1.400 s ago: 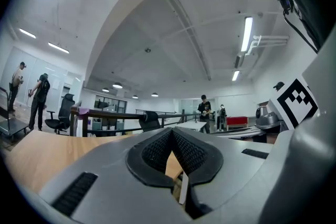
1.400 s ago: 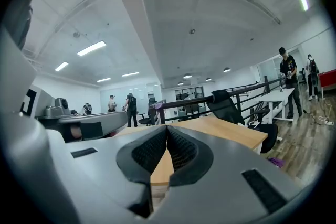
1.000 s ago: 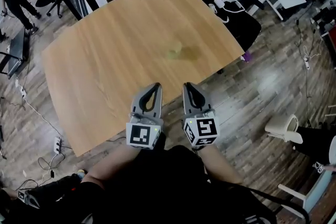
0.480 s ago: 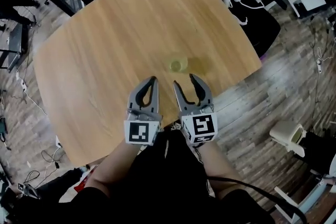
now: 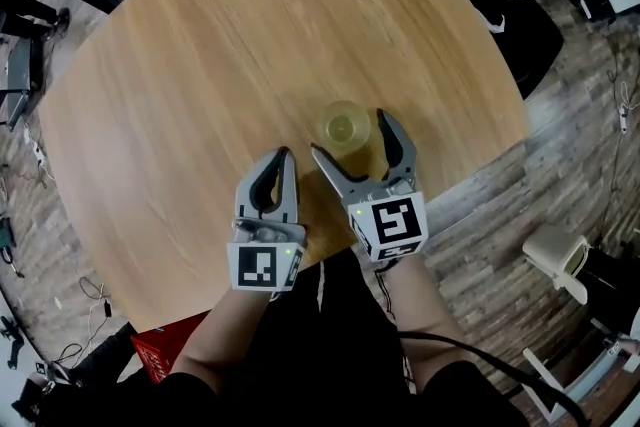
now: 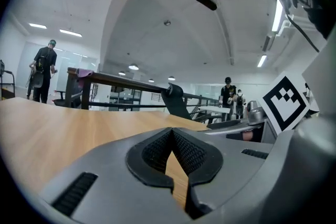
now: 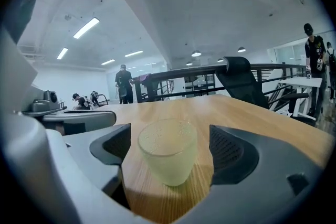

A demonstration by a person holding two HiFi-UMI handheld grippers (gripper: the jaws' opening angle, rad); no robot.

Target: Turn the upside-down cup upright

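A pale yellow-green translucent cup [image 5: 343, 125] stands on the round wooden table [image 5: 200, 65], near its front edge. My right gripper [image 5: 350, 133] reaches from the near side, its jaws opening wide, one on each side of the cup. In the right gripper view the cup [image 7: 167, 150] stands in the gap of the right gripper [image 7: 170, 147] with clear space to both pads [image 7: 230, 150]. My left gripper [image 5: 283, 157] is shut and holds nothing, low over the table just left of the right one. The left gripper view shows the left gripper [image 6: 172, 134] with fingertips together over bare wood.
The table's front edge [image 5: 440, 200] runs just under my wrists. A white chair [image 5: 555, 255] stands on the wooden floor at the right, and a red object [image 5: 160, 355] lies at the lower left. A black office chair [image 7: 241, 81] and people stand beyond the table.
Both grippers have moved forward and down to the table. The right jaws have gone from shut to wide open around the cup. The left jaws have stayed shut.
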